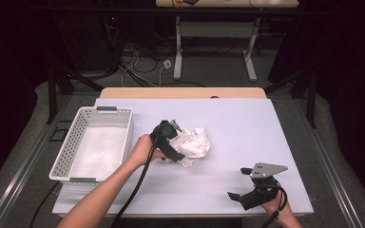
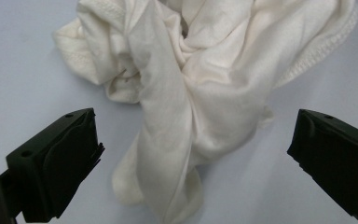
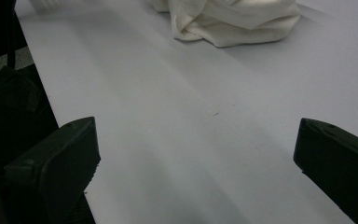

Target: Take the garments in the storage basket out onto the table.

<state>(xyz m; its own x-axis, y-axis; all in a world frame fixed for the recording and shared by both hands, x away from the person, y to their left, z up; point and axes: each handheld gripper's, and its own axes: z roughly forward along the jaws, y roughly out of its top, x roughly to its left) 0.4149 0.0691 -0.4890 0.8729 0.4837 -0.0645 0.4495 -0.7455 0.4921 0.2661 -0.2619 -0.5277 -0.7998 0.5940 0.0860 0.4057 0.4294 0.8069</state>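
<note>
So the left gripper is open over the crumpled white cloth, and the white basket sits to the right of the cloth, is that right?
Not quite. The left gripper is open over the crumpled white cloth, but the high view shows the white basket to the cloth's left.

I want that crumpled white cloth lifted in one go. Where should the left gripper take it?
Probably the thick twisted fold running down the cloth's middle, coming straight down from above. It stands proud, and the left gripper's open jaws already straddle it.
</note>
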